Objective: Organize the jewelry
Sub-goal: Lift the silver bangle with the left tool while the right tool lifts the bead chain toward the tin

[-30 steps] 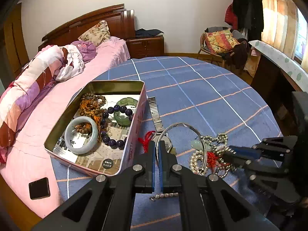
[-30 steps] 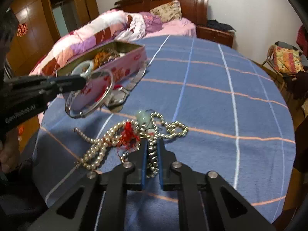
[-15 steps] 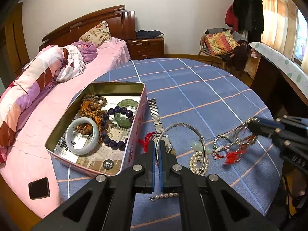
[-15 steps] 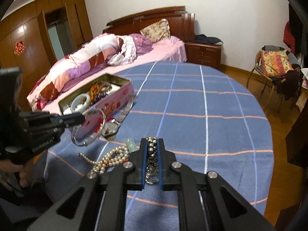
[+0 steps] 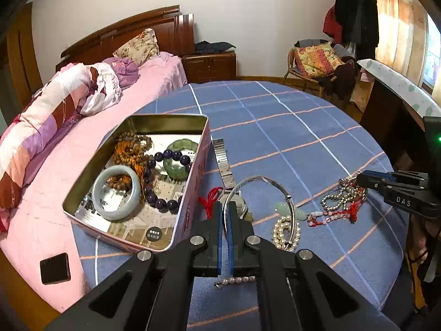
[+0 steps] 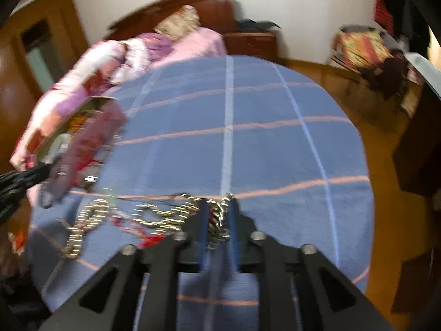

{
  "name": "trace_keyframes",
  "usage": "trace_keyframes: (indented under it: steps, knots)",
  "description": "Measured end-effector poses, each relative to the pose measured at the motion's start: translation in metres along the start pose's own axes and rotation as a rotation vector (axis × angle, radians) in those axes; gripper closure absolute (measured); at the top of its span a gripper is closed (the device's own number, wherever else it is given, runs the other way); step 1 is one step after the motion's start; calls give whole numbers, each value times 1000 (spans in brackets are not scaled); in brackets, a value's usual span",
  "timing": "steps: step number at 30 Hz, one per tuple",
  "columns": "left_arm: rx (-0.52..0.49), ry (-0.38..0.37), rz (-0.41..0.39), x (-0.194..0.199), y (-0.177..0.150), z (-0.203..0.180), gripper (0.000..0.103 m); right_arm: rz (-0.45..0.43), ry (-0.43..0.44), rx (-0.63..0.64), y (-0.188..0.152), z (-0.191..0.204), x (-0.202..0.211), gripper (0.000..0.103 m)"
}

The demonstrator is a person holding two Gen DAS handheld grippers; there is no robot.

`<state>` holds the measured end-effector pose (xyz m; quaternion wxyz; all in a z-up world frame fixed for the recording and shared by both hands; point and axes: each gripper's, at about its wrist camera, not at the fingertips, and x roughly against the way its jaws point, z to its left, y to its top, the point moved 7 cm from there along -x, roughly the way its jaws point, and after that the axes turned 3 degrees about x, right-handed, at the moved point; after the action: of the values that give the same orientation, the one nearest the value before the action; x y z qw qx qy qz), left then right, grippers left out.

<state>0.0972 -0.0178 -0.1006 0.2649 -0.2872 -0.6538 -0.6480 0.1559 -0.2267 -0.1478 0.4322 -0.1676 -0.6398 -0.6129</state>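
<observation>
My left gripper (image 5: 225, 207) is shut on a silver bangle (image 5: 264, 182) and holds it just above the blue tablecloth, right of the open pink tin (image 5: 193, 176). The tin holds a pale jade bangle (image 5: 115, 191), dark purple beads (image 5: 162, 182), brown beads and a green bracelet. My right gripper (image 6: 217, 212), also in the left wrist view (image 5: 361, 178), has its jaws slightly apart around a silver bead chain with red tassel (image 5: 344, 198), (image 6: 217, 220) that trails on the cloth. The right wrist view is blurred.
A metal watch band (image 5: 223, 160), a pearl strand (image 5: 286, 231), a jade pendant (image 5: 281, 207) and a short pearl piece (image 5: 237, 280) lie on the cloth. A bed stands at the left, a chair and a dark desk at the right.
My right gripper has come back down to the table's right side and its jaws have parted a little; the chain lies spread on the cloth. My left gripper has not moved.
</observation>
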Motion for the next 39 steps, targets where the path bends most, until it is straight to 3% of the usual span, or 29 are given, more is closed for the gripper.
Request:
trace_keyframes:
  steps: [1,8,12,15,17,18,25,39]
  knots:
    - [4,-1,5,-1,-1,1,102,-6,5,-11,1,-2,1,59]
    - [0,-6,4,0,-1,1,102,-100,36,82,7,31,43,58]
    - [0,-5,4,0,-1,1,102,-51,74,189,-6,65,34,59]
    - [4,-5,3,0,-1,1,102,2,36,232,-19,70,18,59]
    - [7,-6,3,0,0,1,102,26,17,247,-24,68,8,73]
    - [8,-6,5,0,0,1,102,41,13,254,-26,67,4,92]
    - [14,-18,-13,6,8,6,102,-62,37,256,-11,71,39,95]
    - [44,-18,-99,35,61,42,102,-247,81,284,54,108,82,96]
